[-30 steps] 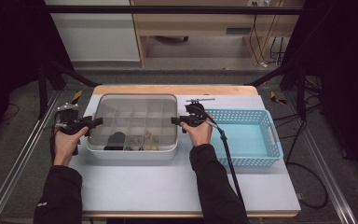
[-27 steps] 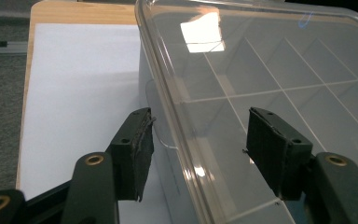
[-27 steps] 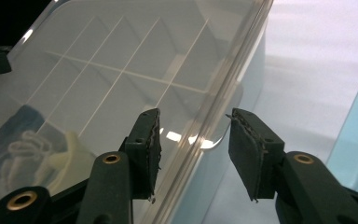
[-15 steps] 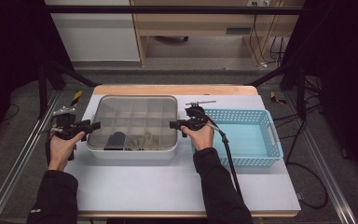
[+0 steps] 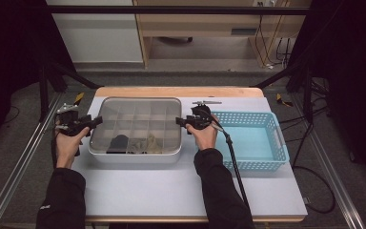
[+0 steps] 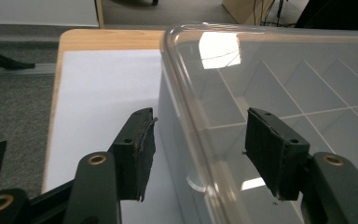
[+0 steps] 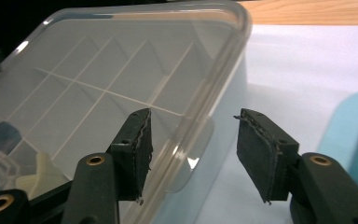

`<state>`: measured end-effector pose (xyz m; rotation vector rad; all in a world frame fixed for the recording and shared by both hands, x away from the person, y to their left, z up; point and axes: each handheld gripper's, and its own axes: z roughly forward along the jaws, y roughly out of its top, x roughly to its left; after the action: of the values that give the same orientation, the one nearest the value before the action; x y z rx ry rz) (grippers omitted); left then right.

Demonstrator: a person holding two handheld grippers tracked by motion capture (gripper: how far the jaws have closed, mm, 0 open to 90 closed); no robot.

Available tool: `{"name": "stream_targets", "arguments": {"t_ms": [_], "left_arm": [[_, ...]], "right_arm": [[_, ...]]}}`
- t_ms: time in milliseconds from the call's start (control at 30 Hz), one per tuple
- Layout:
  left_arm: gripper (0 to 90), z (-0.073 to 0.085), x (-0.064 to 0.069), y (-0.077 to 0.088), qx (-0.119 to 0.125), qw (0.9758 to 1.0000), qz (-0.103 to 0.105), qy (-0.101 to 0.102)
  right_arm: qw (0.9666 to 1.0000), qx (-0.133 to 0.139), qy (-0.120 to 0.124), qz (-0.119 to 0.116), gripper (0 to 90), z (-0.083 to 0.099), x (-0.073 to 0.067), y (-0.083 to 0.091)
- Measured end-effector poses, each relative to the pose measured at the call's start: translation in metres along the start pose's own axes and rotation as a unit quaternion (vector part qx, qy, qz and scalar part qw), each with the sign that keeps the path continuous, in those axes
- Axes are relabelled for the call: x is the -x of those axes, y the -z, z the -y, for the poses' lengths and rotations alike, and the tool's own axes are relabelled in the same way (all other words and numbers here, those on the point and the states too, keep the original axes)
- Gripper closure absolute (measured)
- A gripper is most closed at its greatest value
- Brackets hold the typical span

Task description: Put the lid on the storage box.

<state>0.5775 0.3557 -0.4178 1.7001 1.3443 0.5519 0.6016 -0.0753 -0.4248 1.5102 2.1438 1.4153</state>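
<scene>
A clear plastic compartment box (image 5: 133, 156) with its clear lid (image 5: 138, 114) on stands on the white tabletop. My left gripper (image 5: 95, 122) is at the box's left end. Its jaws straddle the lid's rim (image 6: 186, 116), one outside and one over the lid, and my left gripper (image 6: 198, 149) is open. My right gripper (image 5: 180, 122) is at the right end and straddles the lid's rim (image 7: 214, 79) the same way; my right gripper (image 7: 193, 149) is open. Both pairs of jaws have just been opening, and the pads do not press on the rim.
A light blue mesh basket (image 5: 248, 114) stands just right of the box, close behind my right hand. Inside the box's near compartments lie a dark item (image 5: 119, 141) and pale items (image 5: 145, 143). A small tool (image 5: 207, 102) lies at the table's back edge.
Both hands have kept their places at the two ends of the box, and the box has not shifted.
</scene>
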Motion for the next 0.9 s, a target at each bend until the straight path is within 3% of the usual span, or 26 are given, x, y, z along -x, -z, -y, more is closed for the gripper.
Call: {"name": "stream_targets", "arguments": {"t_ms": [167,200,267,433,667,700,900], "left_arm": [[41.0,0.0,0.0,-0.007,-0.004,0.9998,0.021,-0.001],[42.1,0.0,0.0,-0.007,-0.006,0.9996,0.026,-0.002],[41.4,0.001,0.0,-0.005,-0.012,0.9995,0.03,-0.002],[41.1,0.003,0.001,0.002,-0.022,0.9991,0.035,-0.007],[40.4,0.004,0.001,0.004,-0.029,0.9989,0.035,-0.011],[40.6,0.004,0.001,0.006,-0.028,0.9992,0.027,-0.013],[38.1,0.001,-0.002,0.033,-0.001,0.9998,0.011,-0.016]], "right_arm": [[0.9995,-0.006,0.032,-0.004,45.6,-0.001,-0.005,-0.002],[0.9994,-0.008,0.032,-0.009,50.3,-0.002,-0.005,-0.002],[0.9991,-0.015,0.033,-0.02,48.6,-0.002,-0.007,-0.002],[0.9989,-0.026,0.032,-0.023,48.7,0.0,-0.009,0.0],[0.9987,-0.036,0.03,-0.018,48.3,0.001,-0.012,0.002],[0.9988,-0.036,0.028,-0.016,48.7,0.001,-0.012,0.002],[0.9996,-0.005,0.03,0.0,42.7,-0.001,-0.014,0.014]]}}
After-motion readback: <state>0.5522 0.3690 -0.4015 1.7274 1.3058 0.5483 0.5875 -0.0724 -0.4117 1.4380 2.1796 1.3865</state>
